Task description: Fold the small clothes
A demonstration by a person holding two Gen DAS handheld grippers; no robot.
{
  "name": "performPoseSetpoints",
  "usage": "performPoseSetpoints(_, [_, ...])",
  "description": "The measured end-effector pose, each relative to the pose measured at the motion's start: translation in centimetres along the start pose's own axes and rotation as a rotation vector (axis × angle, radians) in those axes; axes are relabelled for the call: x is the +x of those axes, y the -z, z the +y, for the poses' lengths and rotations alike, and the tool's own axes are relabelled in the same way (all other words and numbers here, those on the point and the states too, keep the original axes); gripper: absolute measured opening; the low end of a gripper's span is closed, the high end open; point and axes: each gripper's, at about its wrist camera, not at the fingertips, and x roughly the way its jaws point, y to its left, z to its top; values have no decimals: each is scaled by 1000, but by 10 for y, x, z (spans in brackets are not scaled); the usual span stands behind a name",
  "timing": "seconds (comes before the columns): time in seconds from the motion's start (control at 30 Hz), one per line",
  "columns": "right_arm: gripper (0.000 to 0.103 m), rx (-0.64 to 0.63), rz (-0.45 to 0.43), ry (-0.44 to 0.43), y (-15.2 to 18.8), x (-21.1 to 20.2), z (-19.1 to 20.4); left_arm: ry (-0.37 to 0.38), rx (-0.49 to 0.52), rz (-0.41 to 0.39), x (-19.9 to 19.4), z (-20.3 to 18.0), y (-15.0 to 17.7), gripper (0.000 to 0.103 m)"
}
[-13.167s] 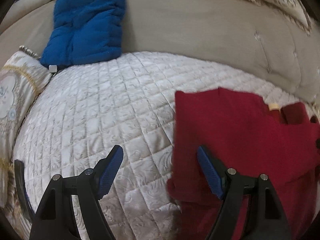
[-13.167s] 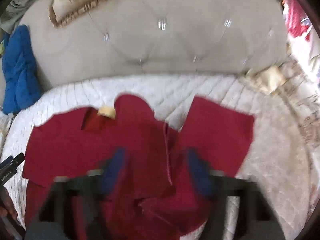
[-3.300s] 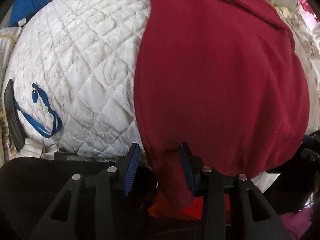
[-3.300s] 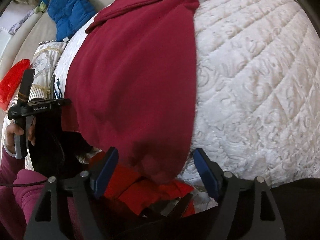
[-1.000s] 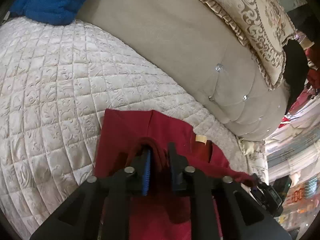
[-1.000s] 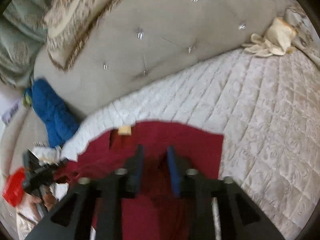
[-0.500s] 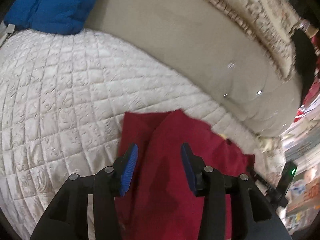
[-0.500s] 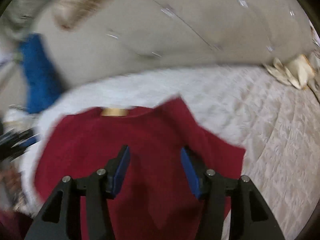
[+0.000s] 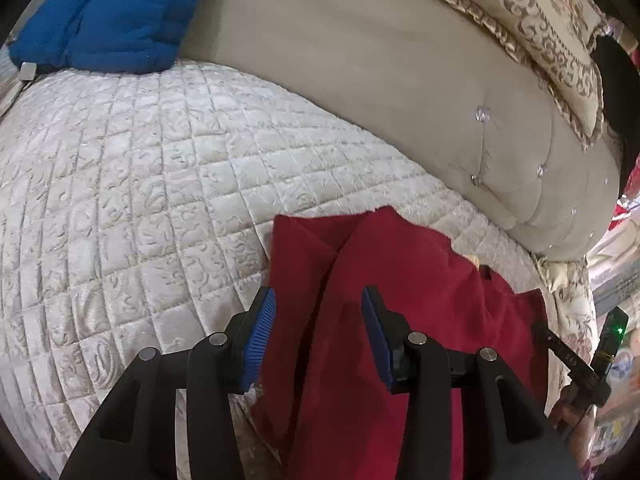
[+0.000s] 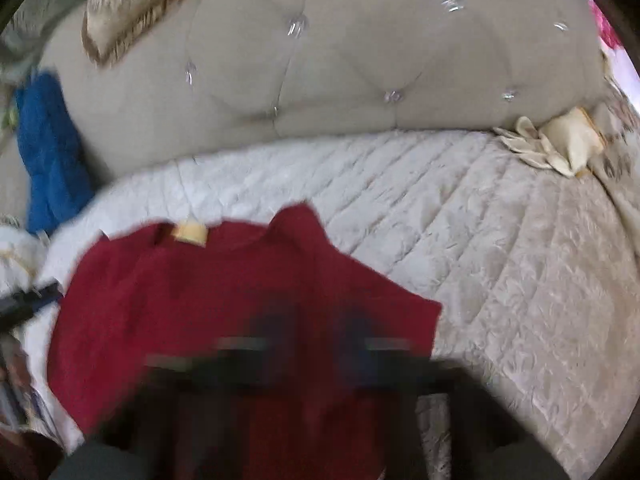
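Red and soft, the little shirt [image 9: 404,288] lies flat on the bed [image 9: 140,184], low and right of middle in the left wrist view. Its long way runs up the frame, neck end with the tan tag [image 10: 191,232] toward the padded beige headboard [image 9: 360,60]. The left claw [image 9: 318,330] stands part open over the shirt, pads not pressing it. The right claw [image 10: 314,334] is blurry and shut; I cannot tell if it pinches cloth. The bed cover is white and quilted in squares.
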Motion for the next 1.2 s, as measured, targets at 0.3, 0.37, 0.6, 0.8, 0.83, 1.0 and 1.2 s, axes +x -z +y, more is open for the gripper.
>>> performPoseSetpoints(0.3, [46, -2, -55, 177, -7, -15, 14, -87, -19, -32, -6, 17, -4, 22])
performPoseSetpoints(0.37, [55, -2, -159, 121, -14, -41, 38, -113, -2, -66, -11, 16, -5, 22])
performPoseSetpoints(0.6, [58, -152, 15, -228, -13, -6, 167, -159, -4, -91, -15, 23, -6, 22])
performPoseSetpoints(0.8, [58, -190, 199, -330, 4, 59, 262, -252, 16, -135, -20, 29, -9, 22])
performPoseSetpoints(0.83, [59, -195, 226, -332, 7, 71, 274, -256, 16, -138, -21, 30, -9, 22])
performPoseSetpoints(1.0, [52, -263, 230, -258, 12, 104, 298, -281, 34, -150, -23, 32, -10, 22])
performPoseSetpoints(1.2, [5, -251, 178, -272, -2, 102, 296, -267, 30, -145, -22, 33, -12, 22])
